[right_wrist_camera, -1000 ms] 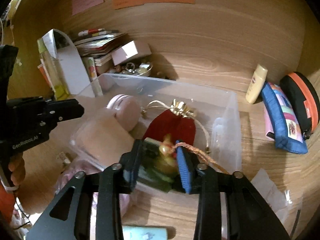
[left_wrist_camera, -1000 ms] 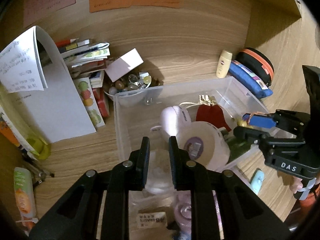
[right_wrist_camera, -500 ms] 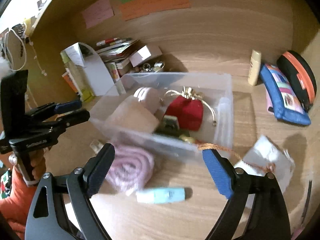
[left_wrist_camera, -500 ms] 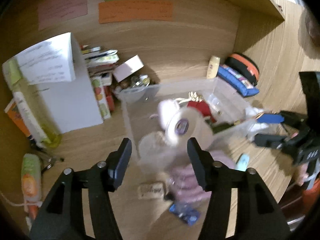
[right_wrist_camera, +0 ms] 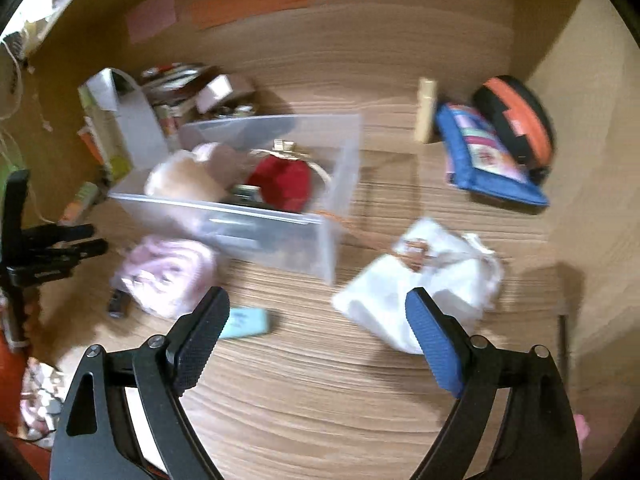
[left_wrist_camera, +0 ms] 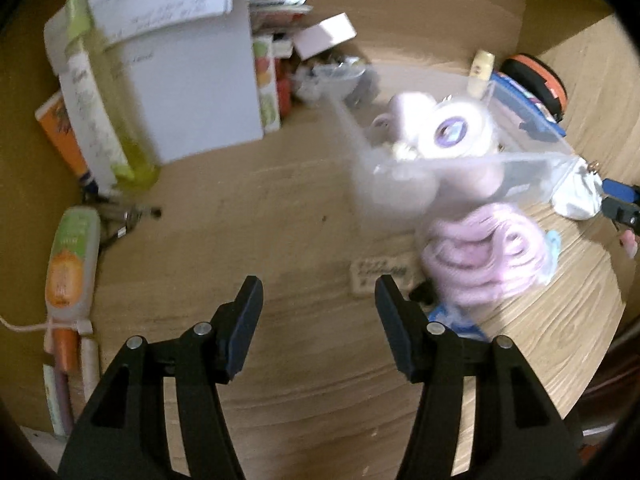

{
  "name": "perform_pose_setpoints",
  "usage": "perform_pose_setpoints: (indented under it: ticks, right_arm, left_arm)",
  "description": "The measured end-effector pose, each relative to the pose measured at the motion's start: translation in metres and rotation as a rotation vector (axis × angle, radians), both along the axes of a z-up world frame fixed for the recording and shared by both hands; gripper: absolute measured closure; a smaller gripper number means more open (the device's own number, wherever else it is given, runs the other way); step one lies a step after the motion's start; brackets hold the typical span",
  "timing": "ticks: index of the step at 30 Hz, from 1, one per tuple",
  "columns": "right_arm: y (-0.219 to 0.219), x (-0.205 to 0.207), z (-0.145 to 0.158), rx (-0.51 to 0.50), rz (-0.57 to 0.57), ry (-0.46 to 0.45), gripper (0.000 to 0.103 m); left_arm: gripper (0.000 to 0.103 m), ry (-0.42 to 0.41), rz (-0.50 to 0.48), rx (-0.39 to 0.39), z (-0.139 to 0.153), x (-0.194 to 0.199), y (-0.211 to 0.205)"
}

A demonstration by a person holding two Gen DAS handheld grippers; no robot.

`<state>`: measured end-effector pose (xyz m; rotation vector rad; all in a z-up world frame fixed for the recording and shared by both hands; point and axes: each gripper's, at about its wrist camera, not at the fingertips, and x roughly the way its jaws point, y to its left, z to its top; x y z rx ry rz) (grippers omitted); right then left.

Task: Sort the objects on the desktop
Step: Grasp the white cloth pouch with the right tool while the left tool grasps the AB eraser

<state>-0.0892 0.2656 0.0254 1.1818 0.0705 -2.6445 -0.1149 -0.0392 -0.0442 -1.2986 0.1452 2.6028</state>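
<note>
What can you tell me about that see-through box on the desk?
The clear plastic box is an open-topped rectangular bin with frosted, see-through walls, standing upright on the wooden desk. Inside lie a red pouch with a gold tie, a pale tape roll and other blurred items. A pink bundle lies against its front. Neither gripper touches it.

Left claw [left_wrist_camera: 318,300]: matte black throughout, two wedge-shaped fingers [left_wrist_camera: 244,320] on triangular open-frame arms, silver round screws at the joints. Right claw [right_wrist_camera: 318,334]: same black frame and silver screws, one finger padded in black knurled rubber [right_wrist_camera: 200,340], the other in blue [right_wrist_camera: 434,344]. White lettering, too blurred to read, on the left claw's black body as seen from the right wrist camera.
</note>
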Motion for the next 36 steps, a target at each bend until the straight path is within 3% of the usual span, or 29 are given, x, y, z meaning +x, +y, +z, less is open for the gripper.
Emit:
perform_pose_setpoints:
  ticks: [8,16,25,30,33,36]
  right_arm:
    - [0.022,-0.007,-0.022,0.137,-0.103,-0.045,0.015]
    - [0.028,-0.029,-0.036,0.143,-0.127,-0.094,0.015]
    - [0.038,-0.043,-0.044,0.101,-0.187,-0.108,0.010]
    - [0.039,-0.052,-0.049,0.127,-0.234,-0.127,0.008]
    - [0.040,-0.057,-0.056,0.134,-0.228,-0.142,0.003]
    - [0.050,-0.061,-0.059,0.039,-0.238,-0.172,0.000]
  left_arm:
    - [0.045,-0.048,-0.049,-0.027,-0.017,-0.001,0.013]
    - [0.044,-0.055,-0.088,-0.012,-0.020,-0.006,0.030]
    - [0.044,-0.039,-0.053,-0.027,-0.022,-0.014,0.044]
    - [0.053,-0.032,-0.029,-0.022,-0.022,-0.015,0.045]
    - [0.064,-0.023,-0.025,-0.026,-0.022,-0.015,0.045]
    - [0.064,-0.013,-0.017,-0.030,-0.023,-0.015,0.045]
